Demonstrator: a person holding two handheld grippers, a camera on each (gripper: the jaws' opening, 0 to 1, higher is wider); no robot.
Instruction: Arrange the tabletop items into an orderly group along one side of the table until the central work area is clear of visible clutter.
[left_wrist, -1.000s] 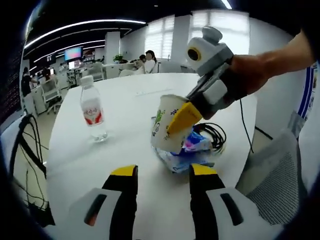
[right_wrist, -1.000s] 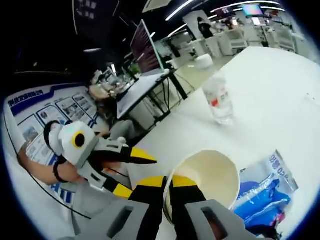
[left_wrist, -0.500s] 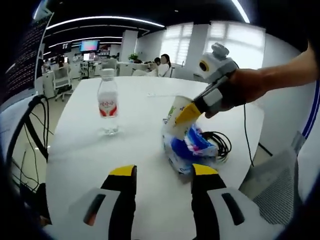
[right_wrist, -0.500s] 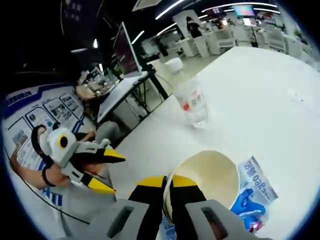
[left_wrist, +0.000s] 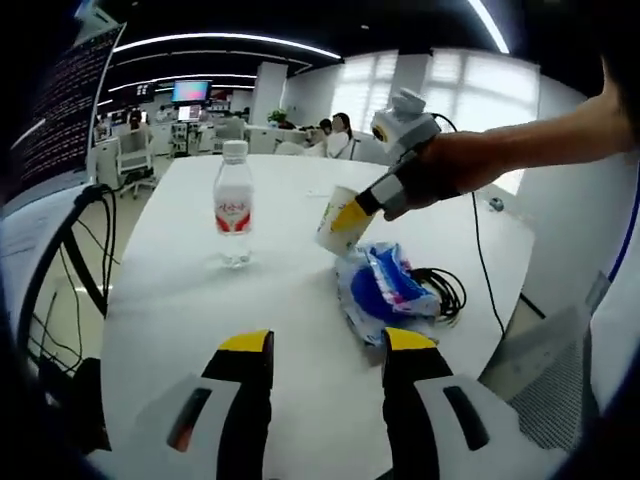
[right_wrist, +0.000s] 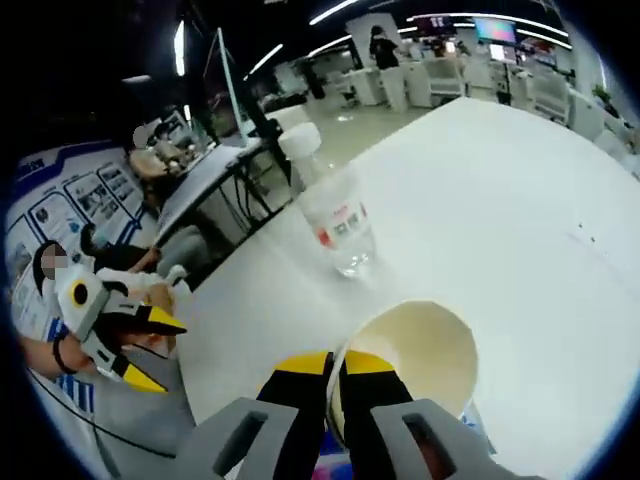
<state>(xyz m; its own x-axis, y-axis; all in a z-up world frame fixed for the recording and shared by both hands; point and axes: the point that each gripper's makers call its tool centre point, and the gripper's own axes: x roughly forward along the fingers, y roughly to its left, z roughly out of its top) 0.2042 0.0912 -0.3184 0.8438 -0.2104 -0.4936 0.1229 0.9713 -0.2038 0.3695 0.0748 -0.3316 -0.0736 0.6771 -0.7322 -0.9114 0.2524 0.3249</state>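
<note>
i've got the right gripper (right_wrist: 333, 372) w/ its fingers (right_wrist: 302, 364) pinched on the rim of a paper cup (right_wrist: 415, 355), one finger inside the wall, one outside. in the left gripper view that same gripper (left_wrist: 350, 212) comes in from the right, holding the cup (left_wrist: 337, 216) tilted and lifted off the table (left_wrist: 190, 310), above and just left of a blue-and-white plastic bag (left_wrist: 381, 292). a coil of black cable (left_wrist: 443, 292) lies touching the bag's right side. a clear water bottle (left_wrist: 232, 218), red label, white cap, stands upright on the table, apart from the bag, to the cup's left.

in the right gripper view the bottle (right_wrist: 335, 217) stands beyond the cup mouth; can't see inside the cup bottom clearly.

left gripper (left_wrist: 320, 345) hangs low over the near table edge, fingers (left_wrist: 248, 343) spread apart, nothing btwn them. it also shows in the right gripper view (right_wrist: 150, 350) at far left, off the table's side, fingers parted.
</note>
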